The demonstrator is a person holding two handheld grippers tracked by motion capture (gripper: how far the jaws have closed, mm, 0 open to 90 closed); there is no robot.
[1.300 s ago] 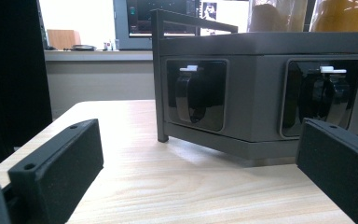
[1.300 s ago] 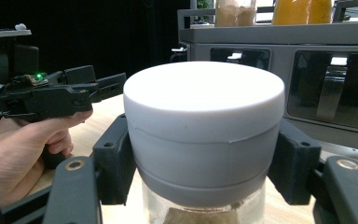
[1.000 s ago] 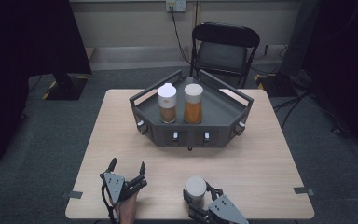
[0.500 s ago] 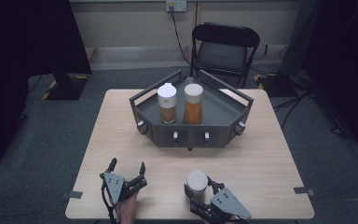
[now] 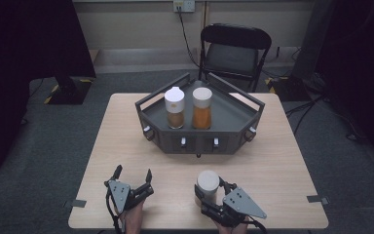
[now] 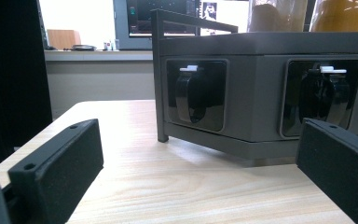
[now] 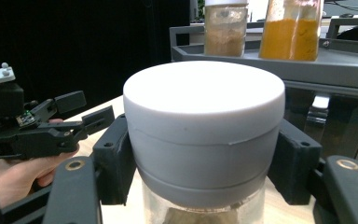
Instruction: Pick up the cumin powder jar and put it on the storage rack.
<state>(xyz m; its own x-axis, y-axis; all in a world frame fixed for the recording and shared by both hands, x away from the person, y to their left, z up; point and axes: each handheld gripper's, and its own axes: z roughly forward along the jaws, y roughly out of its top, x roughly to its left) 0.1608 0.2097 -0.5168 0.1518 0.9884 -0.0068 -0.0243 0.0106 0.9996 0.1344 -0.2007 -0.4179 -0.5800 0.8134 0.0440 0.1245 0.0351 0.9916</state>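
Right gripper [image 5: 209, 195] clamps the white-capped jar [image 5: 207, 184] lower centre by its cap; it could twist loose. Left gripper [image 5: 132, 179] gapes empty.

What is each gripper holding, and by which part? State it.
The right gripper grips a jar by the sides of its white lid. The left gripper is open, holding nothing.
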